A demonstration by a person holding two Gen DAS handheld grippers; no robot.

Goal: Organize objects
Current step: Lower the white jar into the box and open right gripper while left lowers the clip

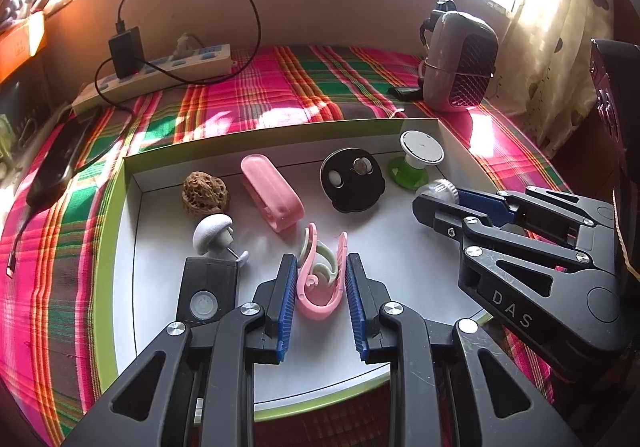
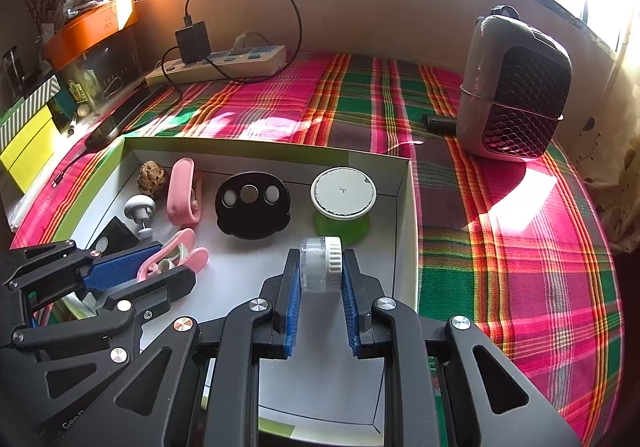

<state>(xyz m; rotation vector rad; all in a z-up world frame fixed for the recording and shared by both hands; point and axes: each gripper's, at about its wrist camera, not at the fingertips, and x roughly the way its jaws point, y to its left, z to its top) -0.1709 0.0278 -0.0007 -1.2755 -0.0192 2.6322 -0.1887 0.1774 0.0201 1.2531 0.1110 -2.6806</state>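
Note:
A white tray with green rim [image 1: 120, 207] [image 2: 404, 207] holds small objects. My left gripper [image 1: 321, 275] is shut on pink and green curved hooks [image 1: 320, 287], seen in the right wrist view too [image 2: 172, 259]. My right gripper [image 2: 320, 271] is shut on a clear round jar with a white lid [image 2: 320, 267], also visible in the left wrist view [image 1: 436, 191]. In the tray lie a walnut [image 1: 206, 193], a pink clip [image 1: 272, 193], a black disc with coins [image 1: 352, 181], a white-topped green stand [image 1: 420, 157], a grey mushroom knob [image 1: 214, 233] and a black box [image 1: 206, 295].
The tray sits on a pink and green plaid cloth [image 2: 500, 227]. A grey heater [image 2: 516, 87] stands at the back right. A power strip with black charger [image 2: 216, 63] lies at the back left. An orange box [image 2: 92, 27] and yellow box [image 2: 28, 147] stand left.

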